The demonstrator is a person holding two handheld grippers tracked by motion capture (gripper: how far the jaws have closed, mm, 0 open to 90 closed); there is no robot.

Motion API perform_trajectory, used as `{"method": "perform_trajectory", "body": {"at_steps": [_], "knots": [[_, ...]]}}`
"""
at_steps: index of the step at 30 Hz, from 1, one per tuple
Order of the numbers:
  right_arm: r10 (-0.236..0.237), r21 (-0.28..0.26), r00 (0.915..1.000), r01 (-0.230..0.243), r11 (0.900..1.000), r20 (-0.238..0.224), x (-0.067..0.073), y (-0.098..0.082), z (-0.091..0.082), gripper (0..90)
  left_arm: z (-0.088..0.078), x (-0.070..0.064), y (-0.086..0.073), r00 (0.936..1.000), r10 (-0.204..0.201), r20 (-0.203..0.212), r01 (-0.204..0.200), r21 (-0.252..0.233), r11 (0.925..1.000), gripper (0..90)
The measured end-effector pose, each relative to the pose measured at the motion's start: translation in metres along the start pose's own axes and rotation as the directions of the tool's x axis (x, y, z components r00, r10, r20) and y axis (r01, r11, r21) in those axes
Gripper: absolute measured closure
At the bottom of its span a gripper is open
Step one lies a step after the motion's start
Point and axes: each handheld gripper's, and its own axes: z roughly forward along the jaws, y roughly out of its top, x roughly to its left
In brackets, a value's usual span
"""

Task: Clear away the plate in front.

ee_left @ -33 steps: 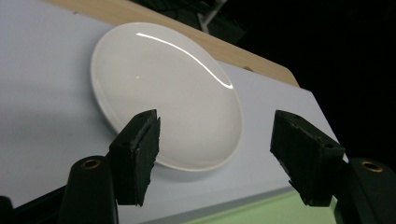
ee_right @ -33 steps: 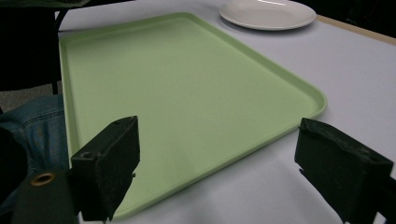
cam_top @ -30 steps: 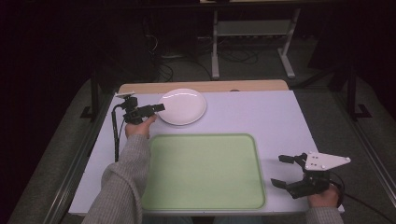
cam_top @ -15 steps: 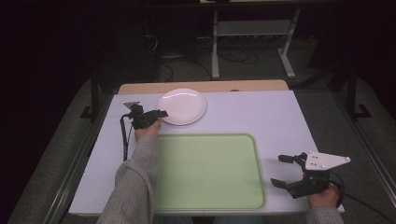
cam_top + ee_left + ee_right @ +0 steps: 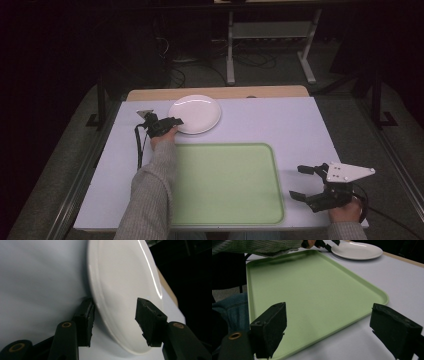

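Since the earlier frames the left gripper [image 5: 176, 121] has slid toward frame centre and now straddles the plate's [image 5: 195, 114] near rim, jaws spread — one under the edge, one over, not clamped. Lower right of the high view, the right gripper [image 5: 301, 182] hovers just off the tray's [image 5: 225, 220] right edge, jaws wide and holding nothing. The pale table [image 5: 295, 125] lies bare toward upper right — open room. Beyond it, a dark floor with a metal stand [image 5: 270, 45].

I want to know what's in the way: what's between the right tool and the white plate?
The green tray lies between the right tool and white plate, seen in the high view.
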Motion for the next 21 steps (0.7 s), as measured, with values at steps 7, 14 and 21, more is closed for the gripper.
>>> {"method": "perform_trajectory", "body": {"at_steps": [7, 14, 21], "knots": [[-0.006, 0.001, 1.0000, 0.006, 1.000, 0.001, 0.001, 0.001, 0.000, 13.2, 0.003, 0.005, 0.002, 0.9989, -0.046, 0.006, 0.046, -0.004, 0.9989, 57.9], [-0.008, 0.000, 1.0000, 0.008, 1.000, 0.000, 0.001, 0.001, 0.001, 13.2, 0.003, 0.009, -0.002, 0.9973, -0.070, 0.021, 0.071, -0.035, 0.9969, 63.7], [-0.008, -0.003, 1.0000, 0.008, 1.000, 0.003, 0.001, 0.001, 0.000, 13.2, 0.003, 0.013, -0.004, 0.9968, -0.077, 0.021, 0.078, -0.049, 0.9958, 71.4]]}}
